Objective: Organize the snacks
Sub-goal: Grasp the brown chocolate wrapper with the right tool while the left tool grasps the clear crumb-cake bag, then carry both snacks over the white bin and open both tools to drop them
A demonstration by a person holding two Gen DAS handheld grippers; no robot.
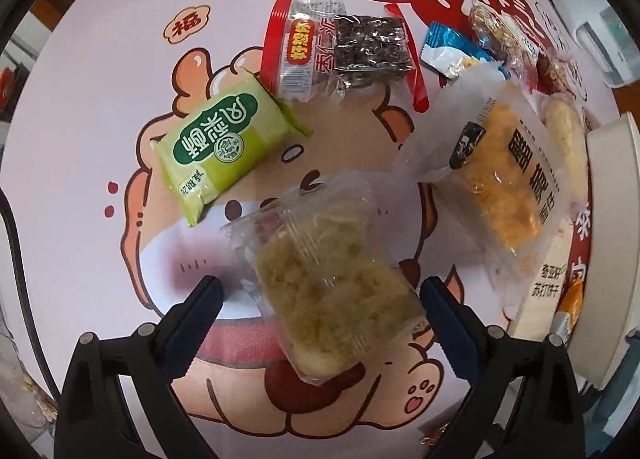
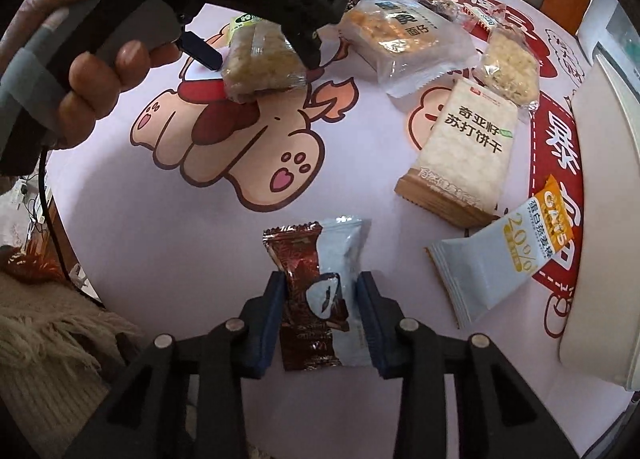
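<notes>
- Cartoon-printed cloth covers the tabletop (image 2: 168, 219), with snacks scattered toward 12 and 2 o'clock.
- My left hand-held gripper (image 1: 320, 291) is spread wide around a clear rice-crisp packet (image 1: 324, 279); neither pad seems to press it, and whether it is lifted I cannot tell.
- That packet's long axis runs 11 to 5 o'clock between the jaws.
- My right hand-held gripper (image 2: 322, 315) is clenched on a brown-and-blue wrapper (image 2: 320, 291), pointing to 12.
- The white bin (image 2: 600, 219) sits at 3 o'clock, nearer my right.
</notes>
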